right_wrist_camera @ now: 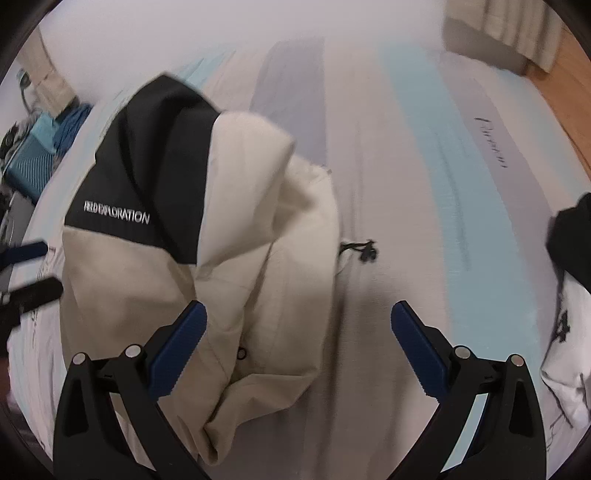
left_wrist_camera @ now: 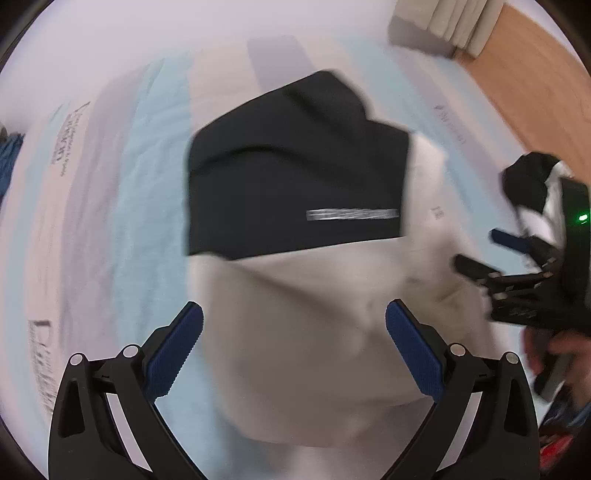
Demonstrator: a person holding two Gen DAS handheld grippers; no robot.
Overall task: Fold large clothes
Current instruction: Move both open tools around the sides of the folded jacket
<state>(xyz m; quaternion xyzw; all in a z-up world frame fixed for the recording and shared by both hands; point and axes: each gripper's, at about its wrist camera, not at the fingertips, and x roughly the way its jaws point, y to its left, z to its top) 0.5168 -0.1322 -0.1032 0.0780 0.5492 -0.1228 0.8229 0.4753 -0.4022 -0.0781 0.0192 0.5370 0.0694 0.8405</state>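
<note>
The jacket (right_wrist_camera: 207,229), cream and black, lies partly folded on the bed (right_wrist_camera: 424,206), left of centre in the right view. Both hand-held grippers, left (left_wrist_camera: 293,325) and right (right_wrist_camera: 299,325), hang released, grasping nothing. Next comes regrasping an edge for another fold, I judge.

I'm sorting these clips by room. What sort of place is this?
Probably a bedroom. The black-and-beige jacket lies on a wide striped bedsheet that looks like a bed, with wooden flooring beyond its edge and what seems to be a curtain hem reaching the floor.
</note>
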